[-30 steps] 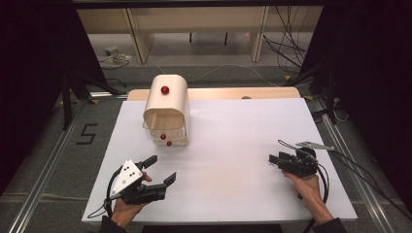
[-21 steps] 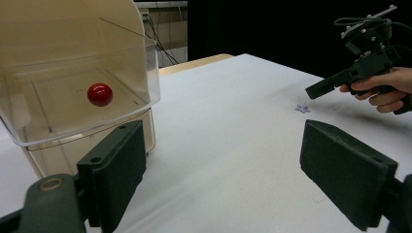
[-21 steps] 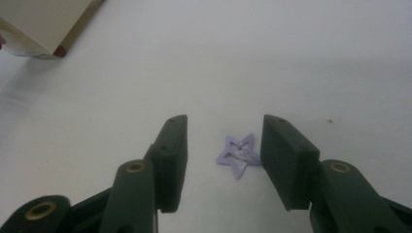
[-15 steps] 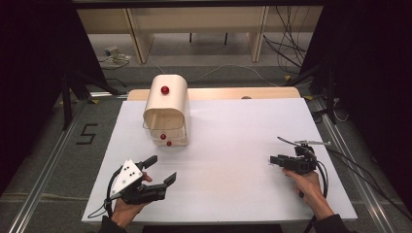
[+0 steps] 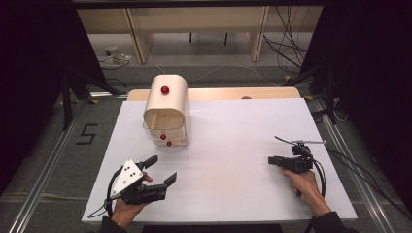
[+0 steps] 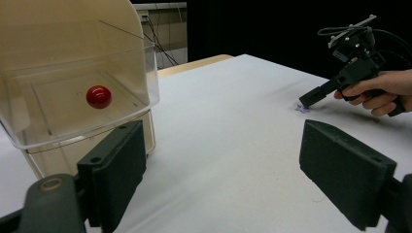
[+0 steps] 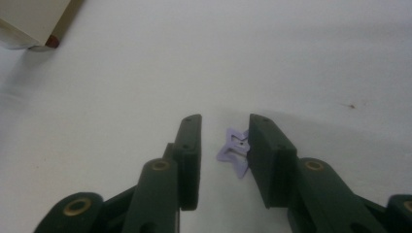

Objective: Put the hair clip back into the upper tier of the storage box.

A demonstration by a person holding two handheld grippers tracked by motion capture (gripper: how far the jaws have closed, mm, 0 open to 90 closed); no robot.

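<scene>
A tiny purple star-shaped piece point(image 7: 231, 150) lies flat on the white table top point(image 5: 233, 136). My right gripper point(image 7: 226, 121) is open a little, with one jaw on each side of the star, which touches the right-hand jaw. In the high view this gripper point(image 5: 271, 159) is low at the right and points left. My left gripper point(image 5: 163, 168) is held wide open at the front left, with nothing between its jaws. It faces a cream drawer box point(image 5: 166, 109) whose clear drawer point(image 6: 82, 104) with a red knob point(image 6: 98, 96) is pulled out.
The box carries a red knob on top point(image 5: 165, 90) and two more on its lower front point(image 5: 168, 143). A wooden strip point(image 5: 243, 92) runs along the far edge of the table. The left gripper view shows the right gripper point(image 6: 311, 99) far off over the star point(image 6: 302, 108).
The right hand has shifted slightly left and turned its gripper to point left, low over the table with the jaws narrowed. The left gripper has not moved.
</scene>
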